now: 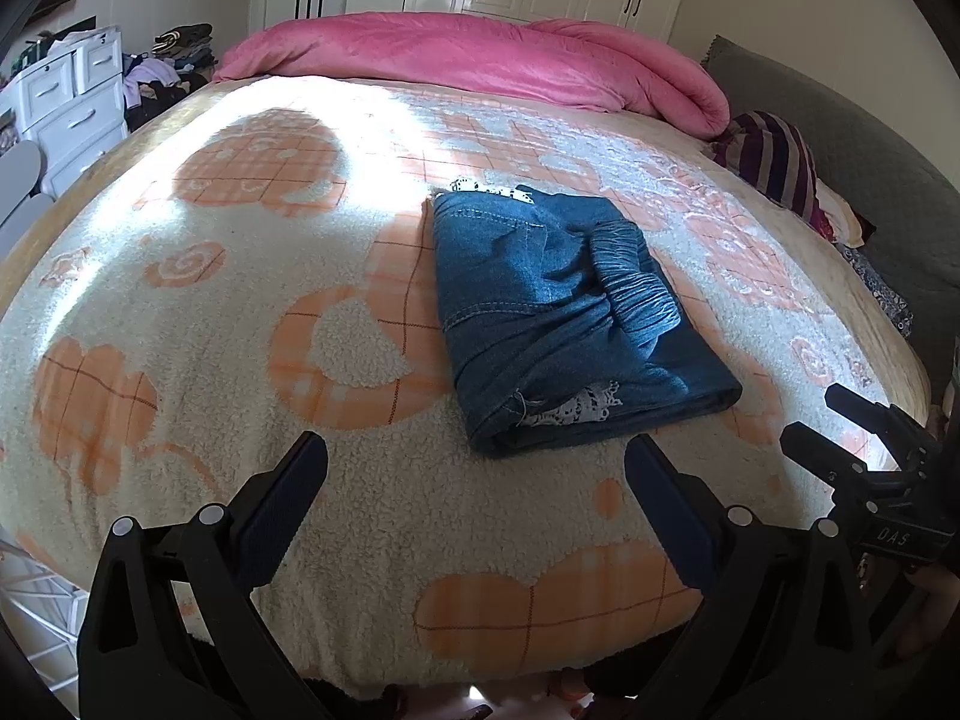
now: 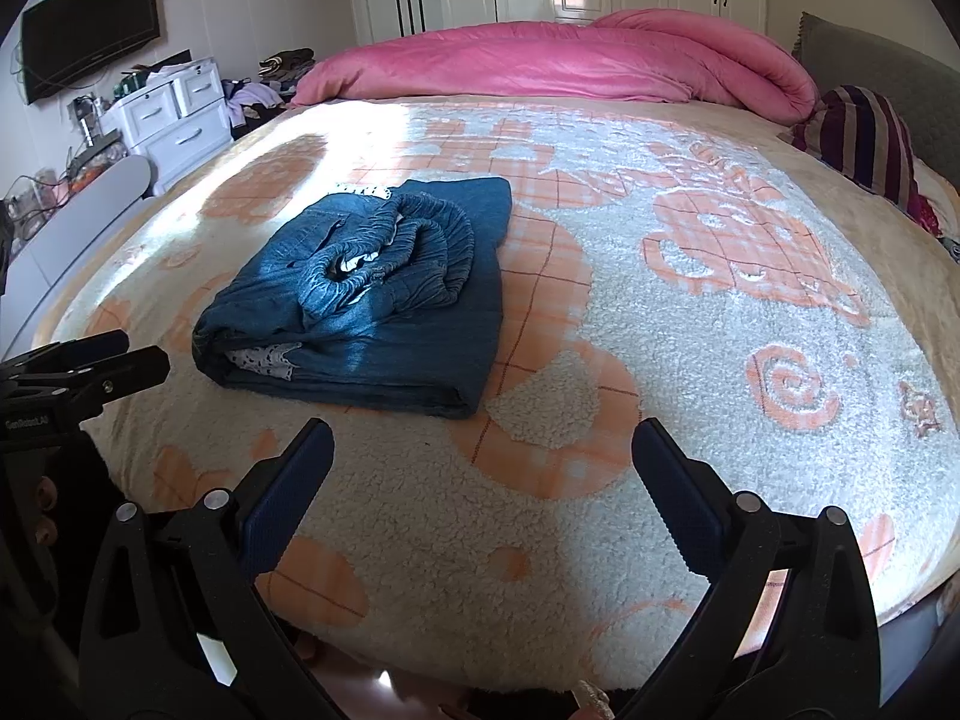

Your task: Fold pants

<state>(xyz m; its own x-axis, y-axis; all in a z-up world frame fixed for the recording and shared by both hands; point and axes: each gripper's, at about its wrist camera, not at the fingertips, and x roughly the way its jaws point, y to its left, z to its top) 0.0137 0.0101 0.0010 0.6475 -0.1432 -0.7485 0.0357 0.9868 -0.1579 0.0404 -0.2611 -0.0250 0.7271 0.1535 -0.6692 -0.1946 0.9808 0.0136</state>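
Observation:
Blue denim pants (image 1: 564, 312) lie folded into a compact rectangle on the bed, elastic waistband on top, white lace trim showing at the near fold. They also show in the right wrist view (image 2: 372, 294). My left gripper (image 1: 477, 468) is open and empty, above the near part of the blanket, just short of the pants. My right gripper (image 2: 483, 456) is open and empty, to the right of the pants and nearer than them. The right gripper shows in the left wrist view (image 1: 840, 426); the left gripper shows in the right wrist view (image 2: 135, 354).
The bed has a fleecy white and orange blanket (image 1: 240, 300). A rolled pink duvet (image 1: 480, 60) lies across the far end. A striped pillow (image 1: 774, 156) and a grey headboard (image 1: 870, 168) are at the right. White drawers (image 2: 174, 114), clothes piles and a wall TV (image 2: 90, 30) stand left.

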